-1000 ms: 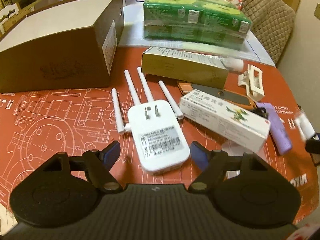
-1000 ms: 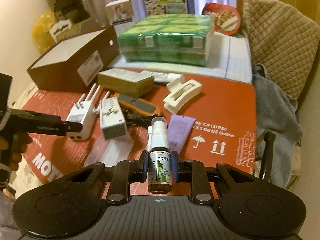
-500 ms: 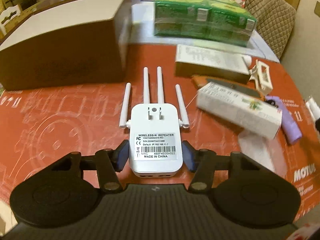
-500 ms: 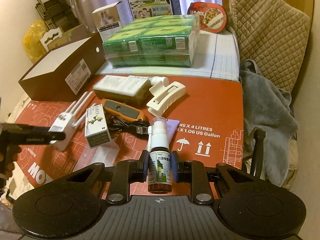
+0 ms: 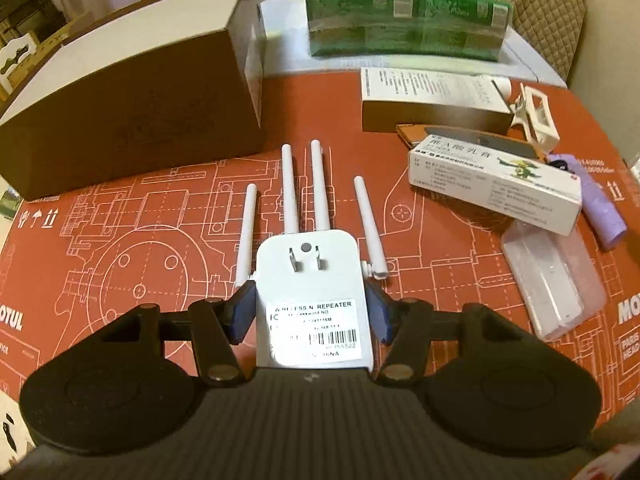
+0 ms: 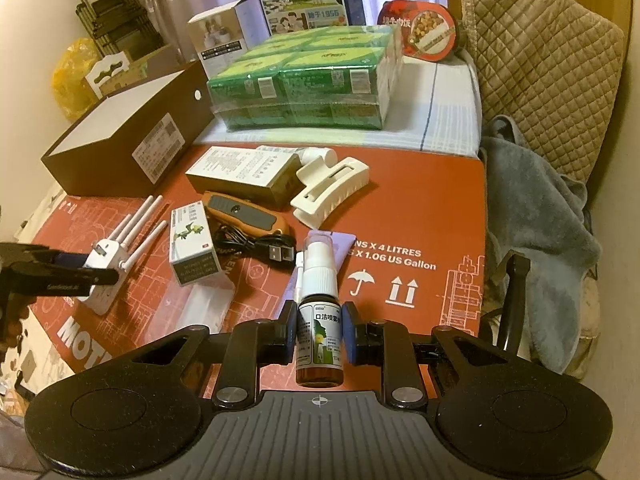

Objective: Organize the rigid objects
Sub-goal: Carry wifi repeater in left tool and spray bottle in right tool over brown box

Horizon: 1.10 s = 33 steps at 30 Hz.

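Now our left gripper (image 5: 311, 312), jaws easing apart, pinches the white repeater (image 5: 314, 300); our right gripper (image 6: 320, 330) clamps the spray bottle (image 6: 319, 330) above the desk (image 6: 420, 200).

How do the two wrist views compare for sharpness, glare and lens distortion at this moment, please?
Left wrist view: strong fisheye bending at the edges; the wireless repeater has label glare washing out its print; the green carton pack is soft. Right wrist view: same barrel distortion, warm dim light, but the spray bottle label and the mat lettering read sharply.
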Motion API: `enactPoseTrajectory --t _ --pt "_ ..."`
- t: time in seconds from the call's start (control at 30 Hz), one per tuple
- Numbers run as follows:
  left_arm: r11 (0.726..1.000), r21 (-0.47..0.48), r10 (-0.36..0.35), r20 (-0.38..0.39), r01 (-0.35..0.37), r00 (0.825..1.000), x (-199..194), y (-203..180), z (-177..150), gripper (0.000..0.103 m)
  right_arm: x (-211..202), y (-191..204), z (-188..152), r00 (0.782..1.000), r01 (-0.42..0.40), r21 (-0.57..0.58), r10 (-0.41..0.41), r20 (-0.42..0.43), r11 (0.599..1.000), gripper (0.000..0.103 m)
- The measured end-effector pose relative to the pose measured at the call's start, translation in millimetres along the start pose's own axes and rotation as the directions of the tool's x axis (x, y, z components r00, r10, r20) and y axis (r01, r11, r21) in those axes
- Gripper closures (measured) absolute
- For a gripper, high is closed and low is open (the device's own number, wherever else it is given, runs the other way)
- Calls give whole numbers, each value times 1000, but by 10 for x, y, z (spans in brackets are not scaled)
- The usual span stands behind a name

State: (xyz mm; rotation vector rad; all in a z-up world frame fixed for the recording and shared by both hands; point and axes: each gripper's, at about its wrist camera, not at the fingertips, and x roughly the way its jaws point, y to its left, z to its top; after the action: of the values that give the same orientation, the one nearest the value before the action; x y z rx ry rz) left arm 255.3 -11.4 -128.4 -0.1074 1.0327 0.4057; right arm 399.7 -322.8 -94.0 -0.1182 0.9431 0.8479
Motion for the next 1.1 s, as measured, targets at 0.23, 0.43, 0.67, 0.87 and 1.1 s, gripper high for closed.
enactPoseTrajectory --t 0.23,0.43,0.67,0.87,1.1 --pt "1000 19 -23 3 23 1000 -12 53 -26 51 -12 4 -9 1000 19 28 -19 -1 999 83" --pt "997 6 -74 26 74 997 -231 233 -100 51 15 200 121 999 17 42 -18 29 999 83" --pt "986 16 -169 124 168 978 -769 550 -11 51 133 587 378 998 -9 39 7 60 999 83" --pt "983 9 -181 233 184 955 -1139 903 213 51 251 1026 728 994 -63 -4 63 94 998 83" --pt "990 -25 -125 295 138 947 -1168 1450 643 51 504 1715 1274 977 -156 -83 166 133 984 83"
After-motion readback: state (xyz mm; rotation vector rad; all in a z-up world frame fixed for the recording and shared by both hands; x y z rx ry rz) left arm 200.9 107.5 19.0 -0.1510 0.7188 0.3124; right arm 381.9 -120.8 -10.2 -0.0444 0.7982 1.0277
